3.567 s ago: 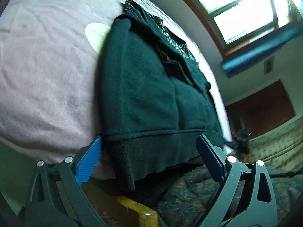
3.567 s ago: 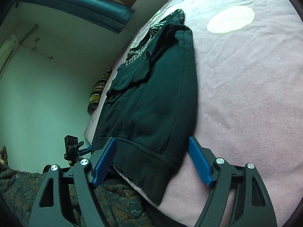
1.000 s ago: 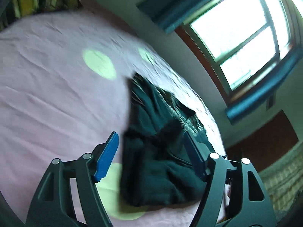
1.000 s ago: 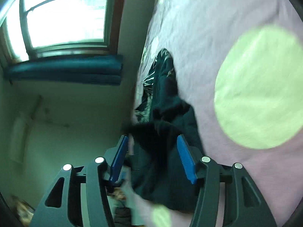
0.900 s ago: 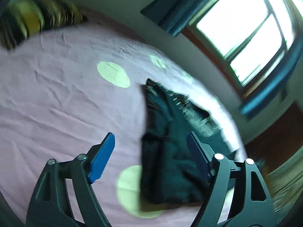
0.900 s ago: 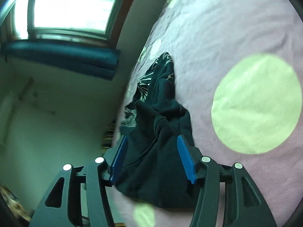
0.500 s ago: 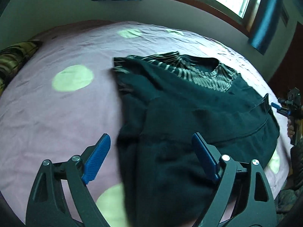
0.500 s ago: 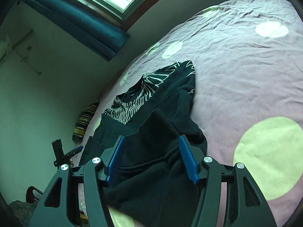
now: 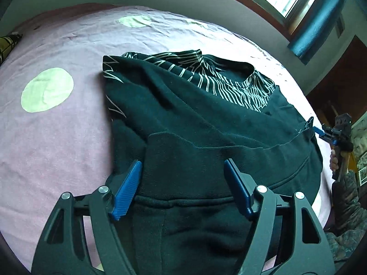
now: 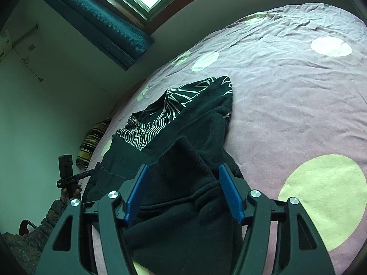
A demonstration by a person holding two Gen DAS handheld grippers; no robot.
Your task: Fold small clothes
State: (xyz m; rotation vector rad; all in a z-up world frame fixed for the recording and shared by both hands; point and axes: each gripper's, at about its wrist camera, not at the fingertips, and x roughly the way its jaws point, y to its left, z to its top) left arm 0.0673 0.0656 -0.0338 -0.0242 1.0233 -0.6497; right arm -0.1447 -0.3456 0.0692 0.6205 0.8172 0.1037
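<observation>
A dark green sweatshirt (image 9: pixel 206 123) with a white-line patterned lining at the neck lies on a pink bedsheet (image 9: pixel 57 137). Its lower part is folded up over the body. My left gripper (image 9: pixel 183 178) is open, its blue pads either side of the folded ribbed hem near the left edge. My right gripper (image 10: pixel 183 183) is open too, over the folded hem at the garment's right side (image 10: pixel 183 160). Each gripper shows small in the other's view: the right one (image 9: pixel 321 133) at the garment's far edge, the left one (image 10: pixel 78 176) likewise.
The sheet has pale green dots (image 9: pixel 47 89), one large (image 10: pixel 321 197). A striped pillow (image 10: pixel 94 142) lies at the bed's far end. A window with teal curtains (image 10: pixel 96 20) is behind. A patterned blanket (image 9: pixel 348 240) lies beside the bed.
Both grippers have carried the hem up over the sweatshirt's body and lowered close to it. The fabric now lies folded between the open pads.
</observation>
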